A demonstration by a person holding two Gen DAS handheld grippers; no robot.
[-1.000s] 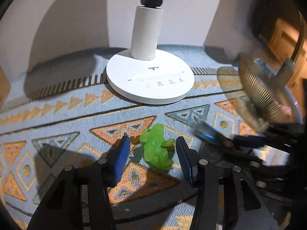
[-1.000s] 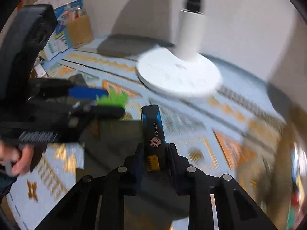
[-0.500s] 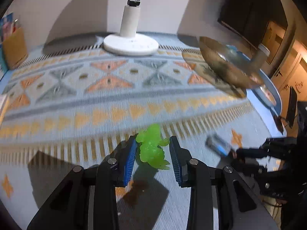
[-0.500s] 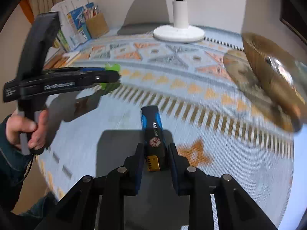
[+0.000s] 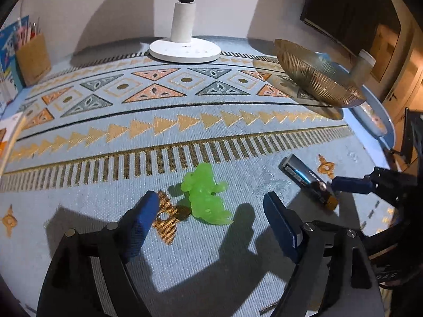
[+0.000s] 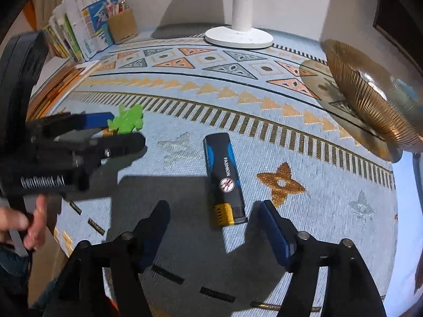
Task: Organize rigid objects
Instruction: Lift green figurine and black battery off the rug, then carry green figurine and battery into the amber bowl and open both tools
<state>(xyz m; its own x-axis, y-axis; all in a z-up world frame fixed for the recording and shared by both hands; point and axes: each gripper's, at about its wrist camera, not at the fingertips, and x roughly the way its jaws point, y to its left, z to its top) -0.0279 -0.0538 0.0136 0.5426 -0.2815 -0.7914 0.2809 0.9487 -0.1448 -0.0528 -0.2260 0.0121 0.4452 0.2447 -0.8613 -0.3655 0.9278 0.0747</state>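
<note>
A translucent green toy figure [image 5: 206, 195] lies on the patterned blue cloth [image 5: 185, 137]. My left gripper [image 5: 211, 203] straddles it, jaws opening, pads clear of the toy on both sides. A black and blue lighter [image 6: 224, 179] with a yellow end lies flat on the cloth. My right gripper [image 6: 215, 211] stands around its yellow end, jaws opening, neither pad touching it. The lighter [image 5: 308, 181] also shows at the right of the left wrist view, and the toy [image 6: 128, 121] at the left of the right wrist view, beside the left gripper [image 6: 116, 129].
A white lamp base [image 5: 185, 50] stands at the back. A ribbed gold bowl [image 5: 314, 79] sits at the right. A brown pen holder [image 6: 123, 26] and books [image 6: 79, 34] line the back left. A person's hand [image 6: 23, 224] grips the left tool.
Both grippers came back from the lamp to the near part of the cloth, set the toy and the lighter down, and spread their jaws off them.
</note>
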